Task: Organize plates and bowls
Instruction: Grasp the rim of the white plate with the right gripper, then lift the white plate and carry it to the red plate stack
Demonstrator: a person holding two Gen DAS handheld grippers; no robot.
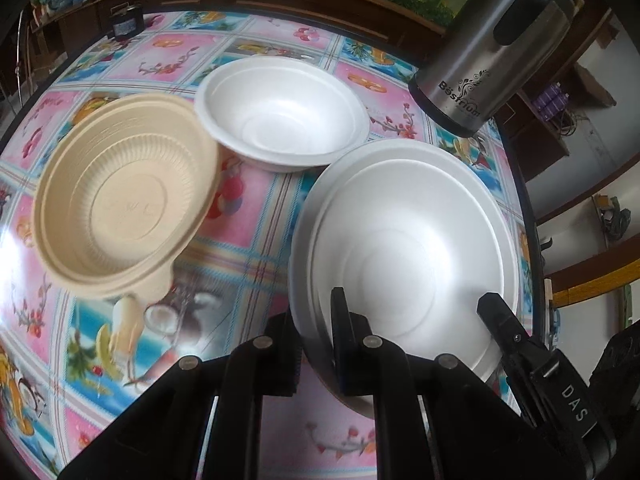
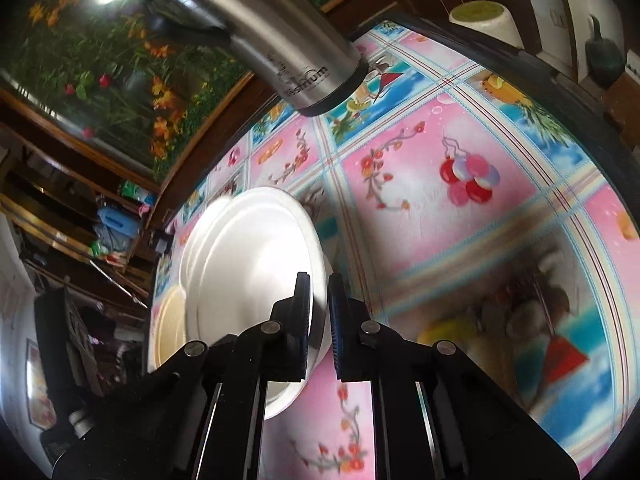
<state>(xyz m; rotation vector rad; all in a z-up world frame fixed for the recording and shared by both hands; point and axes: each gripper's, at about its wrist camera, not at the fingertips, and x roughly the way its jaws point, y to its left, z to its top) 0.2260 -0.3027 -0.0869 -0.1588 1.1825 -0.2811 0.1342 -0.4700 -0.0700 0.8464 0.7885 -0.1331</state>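
The left hand-held gripper [image 1: 316, 344] and the right hand-held gripper [image 2: 319, 320] each pinch the white plates' [image 1: 404, 248] rim. The stacking step seems underway. Next, they likely need lowering onto the desk [image 1: 248, 216], near the tan bowl [image 1: 124, 196].

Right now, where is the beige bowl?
In the left wrist view the beige bowl sits on the left of the table, beside the white bowl.

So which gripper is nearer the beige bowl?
Left. The left gripper grips the plates' rim on the beige bowl's side; the right gripper holds the opposite rim.
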